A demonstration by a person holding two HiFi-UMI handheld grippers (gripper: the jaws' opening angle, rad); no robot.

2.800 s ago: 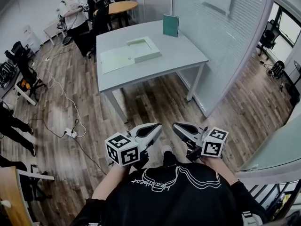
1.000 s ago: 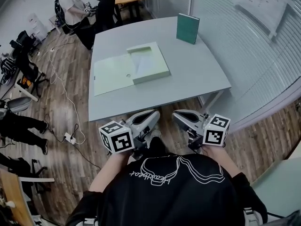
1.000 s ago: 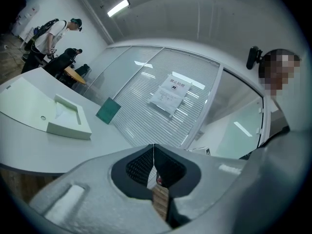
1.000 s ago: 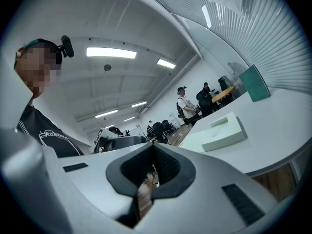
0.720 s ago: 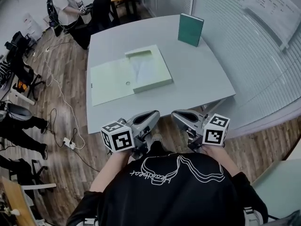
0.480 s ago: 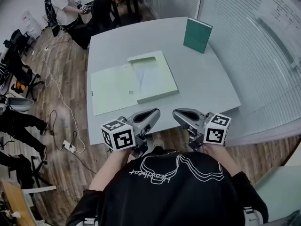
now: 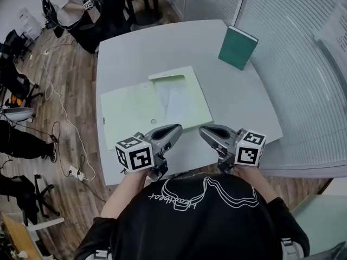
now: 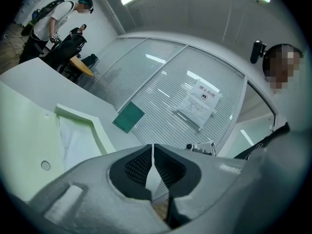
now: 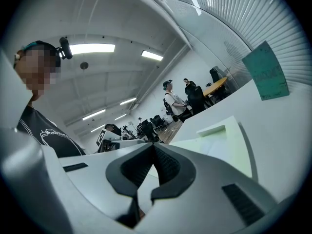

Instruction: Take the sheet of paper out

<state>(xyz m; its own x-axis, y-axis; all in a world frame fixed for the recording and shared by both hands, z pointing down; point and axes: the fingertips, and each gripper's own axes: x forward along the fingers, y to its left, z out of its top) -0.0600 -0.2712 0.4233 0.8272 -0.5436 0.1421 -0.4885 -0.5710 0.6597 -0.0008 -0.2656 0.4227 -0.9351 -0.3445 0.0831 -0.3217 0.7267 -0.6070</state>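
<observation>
The left gripper's jaws are pressed together with nothing between them, and the right gripper's jaws are likewise closed and empty. Both point level, side by side over the near edge of the table.

Just beyond their tips lies an open pale-green folder. Its shallow tray sits toward the middle of the table, and its flap is spread flat toward the left edge. The sheet of paper lies white and flat inside the tray. Its long axis runs roughly from the near edge to the far edge, so its short near end faces the jaws.

Both grippers are about equally close. The left lines up slightly better with the sheet's middle, and the right with the tray's near right corner. A green book stands well apart near the far right corner.
</observation>
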